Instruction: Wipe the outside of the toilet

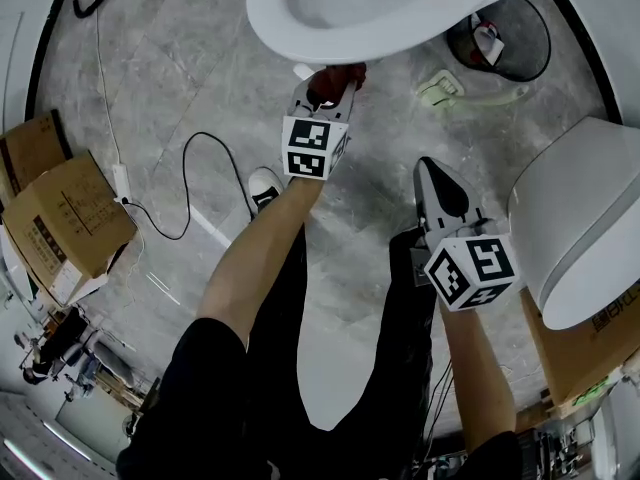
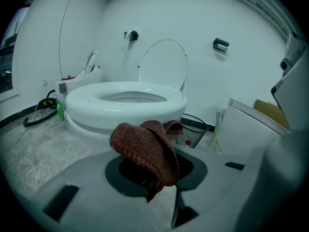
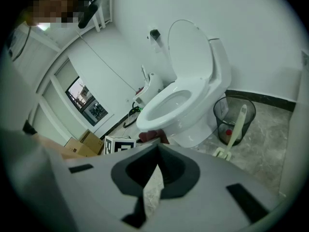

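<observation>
Items in view, by count: two tools, the left tool (image 1: 325, 88) and the right tool (image 1: 432, 168); one brown knitted cloth (image 2: 145, 146); one toilet (image 1: 350, 8); one mesh waste bin (image 1: 520, 38); one toilet brush (image 1: 440, 90); three cardboard boxes, two at the left (image 1: 30, 148) (image 1: 70, 213) and one at the right (image 1: 585, 353).
</observation>
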Motion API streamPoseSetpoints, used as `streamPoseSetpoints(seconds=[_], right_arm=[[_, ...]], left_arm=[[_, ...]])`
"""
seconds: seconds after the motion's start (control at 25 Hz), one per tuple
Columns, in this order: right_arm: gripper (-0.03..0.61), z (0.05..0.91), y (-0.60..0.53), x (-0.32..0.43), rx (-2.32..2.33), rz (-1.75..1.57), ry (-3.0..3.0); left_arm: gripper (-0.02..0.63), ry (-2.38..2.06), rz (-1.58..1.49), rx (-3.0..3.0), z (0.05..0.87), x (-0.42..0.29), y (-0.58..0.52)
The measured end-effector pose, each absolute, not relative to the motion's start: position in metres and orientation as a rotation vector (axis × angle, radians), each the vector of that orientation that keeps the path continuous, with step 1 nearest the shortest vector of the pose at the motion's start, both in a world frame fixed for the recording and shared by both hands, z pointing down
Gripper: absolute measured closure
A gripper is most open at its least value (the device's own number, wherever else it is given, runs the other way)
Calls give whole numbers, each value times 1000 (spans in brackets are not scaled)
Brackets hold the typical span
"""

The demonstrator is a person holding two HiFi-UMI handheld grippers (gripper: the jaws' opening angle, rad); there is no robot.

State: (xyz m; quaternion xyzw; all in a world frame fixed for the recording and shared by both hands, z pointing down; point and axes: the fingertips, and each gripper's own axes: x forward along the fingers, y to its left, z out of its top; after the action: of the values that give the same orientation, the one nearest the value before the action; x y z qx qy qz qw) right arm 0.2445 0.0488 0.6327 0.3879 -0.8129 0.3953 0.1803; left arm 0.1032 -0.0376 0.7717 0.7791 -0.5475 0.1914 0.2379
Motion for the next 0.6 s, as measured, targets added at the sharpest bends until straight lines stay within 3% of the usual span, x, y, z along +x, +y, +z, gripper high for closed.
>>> streamPoseSetpoints(seconds=[0.6], right_arm=[[577,640,49,202,1050,1086,-2285]], left_arm=[[509,-1524,636,2104,790,24,-30]])
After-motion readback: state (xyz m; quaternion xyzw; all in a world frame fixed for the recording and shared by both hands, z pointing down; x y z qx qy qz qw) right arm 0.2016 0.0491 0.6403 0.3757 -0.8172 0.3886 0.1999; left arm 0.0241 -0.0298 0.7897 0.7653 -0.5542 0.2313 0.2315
